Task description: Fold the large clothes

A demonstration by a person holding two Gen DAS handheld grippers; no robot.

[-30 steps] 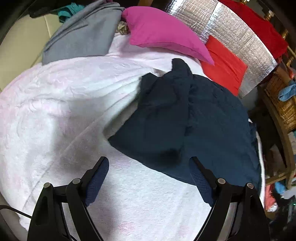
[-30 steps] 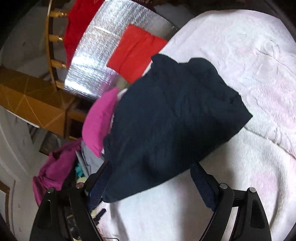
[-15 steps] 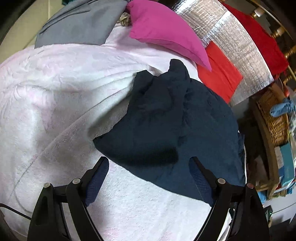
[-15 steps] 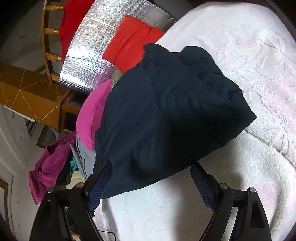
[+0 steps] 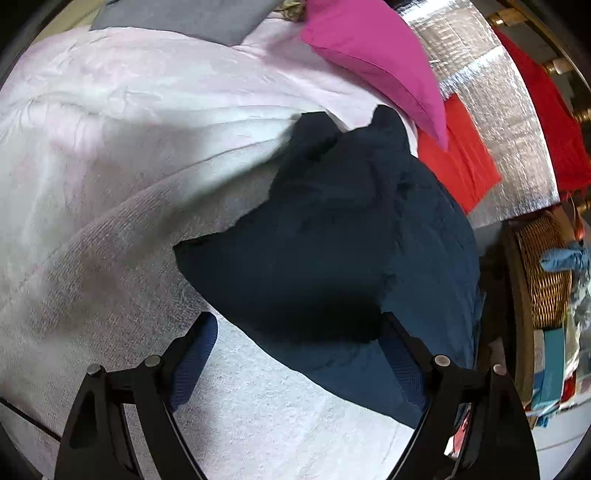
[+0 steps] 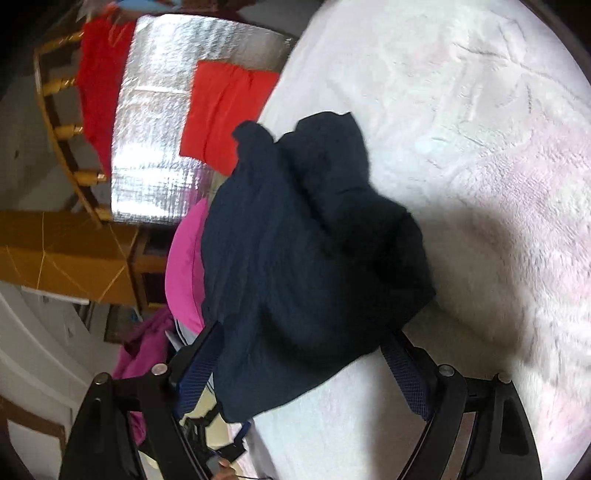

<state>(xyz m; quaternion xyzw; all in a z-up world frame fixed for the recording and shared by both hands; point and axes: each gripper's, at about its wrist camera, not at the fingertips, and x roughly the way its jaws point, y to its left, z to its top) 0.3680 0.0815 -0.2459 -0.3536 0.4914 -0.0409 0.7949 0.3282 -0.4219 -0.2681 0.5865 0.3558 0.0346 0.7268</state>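
Left wrist view, nearest: the left gripper (image 5: 299,350) has its jaws spread wide with nothing clamped between them; its two blue pads stand apart, one over the pale blanket (image 5: 110,229), the other over the near edge of the dark navy garment (image 5: 332,258). The garment lies in a rumpled, partly doubled heap on the blanket that covers the bed, its near corner pointing toward the gap between the jaws. Whether either pad touches the cloth cannot be told.

Beyond the garment, a magenta pillow (image 5: 373,51) rests at the head of the bed, with a grey cloth (image 5: 177,14) beside it. Farther off, a red cloth (image 5: 461,158) hangs against a silver quilted foil panel (image 5: 517,122). At the right edge stands a wicker basket (image 5: 543,273).

Right wrist view, nearest: the right gripper (image 6: 299,365) is likewise wide open and empty-handed, its pads flanking the lower edge of the same garment (image 6: 306,251), which hangs past the edge of the bed here. The blanket (image 6: 480,184) fills the right side. Behind the garment show the pillow (image 6: 184,258), then the red cloth (image 6: 225,107) on the foil panel (image 6: 159,147), and a wooden rail (image 6: 70,129) at the far left.
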